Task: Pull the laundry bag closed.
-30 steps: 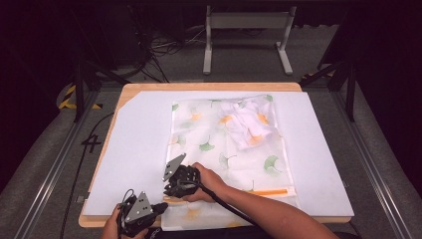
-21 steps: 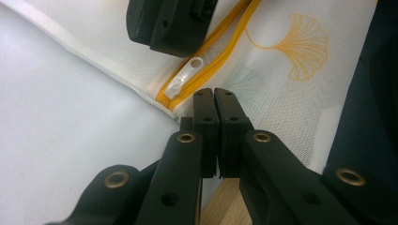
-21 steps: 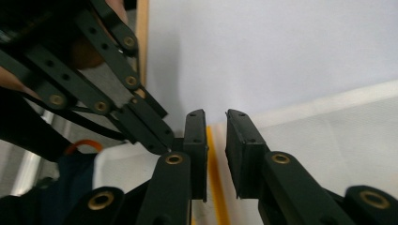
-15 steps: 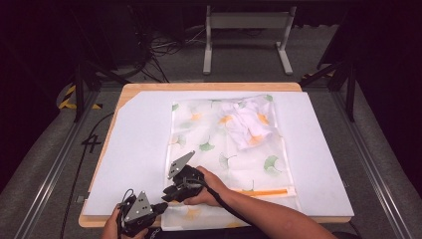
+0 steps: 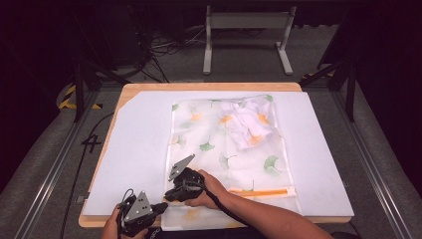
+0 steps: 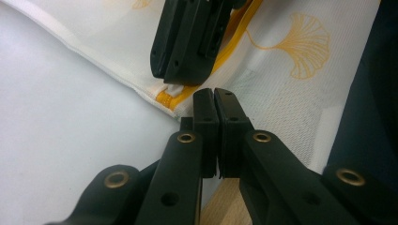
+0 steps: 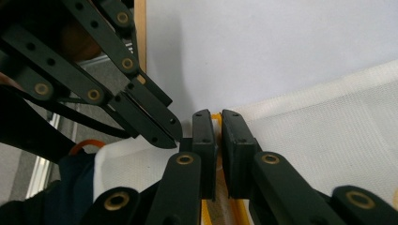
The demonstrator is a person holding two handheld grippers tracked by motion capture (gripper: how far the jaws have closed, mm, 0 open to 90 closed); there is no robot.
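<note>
A white mesh bag [image 5: 229,149] printed with ginkgo leaves lies flat on the white sheet, with crumpled cloth [image 5: 249,122] inside its far end. An orange zipper [image 5: 263,191] runs along its near end. My right gripper [image 7: 217,117] is at the bag's near left corner, shut on the zipper's orange end [image 7: 216,123]; a white bit [image 6: 176,89] shows under its tips. My left gripper [image 6: 215,96] is shut, its tips right beside the right gripper [image 6: 180,77] at the bag's hem. Whether it pinches fabric I cannot tell.
The white sheet [image 5: 139,139] covers a wooden table [image 5: 199,86] whose near edge lies just under both hands. The bag's near corner [image 5: 191,215] hangs over that edge. Metal rails [image 5: 54,164] run along both sides, and a stand [image 5: 246,30] is beyond.
My right gripper has shifted slightly toward the near edge and to the right at the bag's corner. The left gripper has stayed where it was.
</note>
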